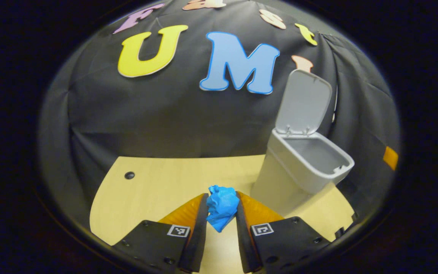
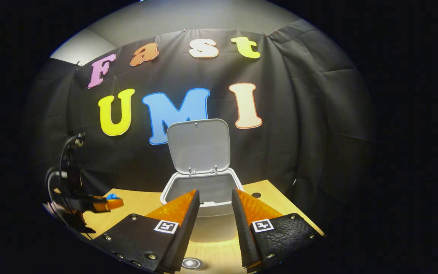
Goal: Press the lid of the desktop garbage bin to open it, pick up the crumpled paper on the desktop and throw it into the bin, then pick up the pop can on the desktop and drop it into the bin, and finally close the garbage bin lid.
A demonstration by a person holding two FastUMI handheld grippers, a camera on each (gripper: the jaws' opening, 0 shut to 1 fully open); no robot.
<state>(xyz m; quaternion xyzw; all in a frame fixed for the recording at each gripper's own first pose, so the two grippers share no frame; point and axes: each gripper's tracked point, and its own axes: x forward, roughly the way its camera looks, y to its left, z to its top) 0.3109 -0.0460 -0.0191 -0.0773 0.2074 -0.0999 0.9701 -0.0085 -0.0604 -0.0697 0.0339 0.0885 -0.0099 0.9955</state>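
Bin (image 1: pixel 299 171) lid (image 1: pixel 304 102) open. Your left gripper (image 1: pixel 222 207) jaws clamp crumpled paper (image 1: pixel 222 205), apparently lifted off worktop (image 1: pixel 158 186); right gripper (image 2: pixel 215 207) jaws apart, empty. Drop, can, lid closing remain.

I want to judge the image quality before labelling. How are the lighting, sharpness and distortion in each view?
Left gripper view: strong fisheye bending, the desk edge curves; crumpled paper between the left tongs looks sharp and bright; bin evenly lit. Right gripper view: dimmer toward the edges, a small glare spot on the desk near the right tongs; open lid clear.
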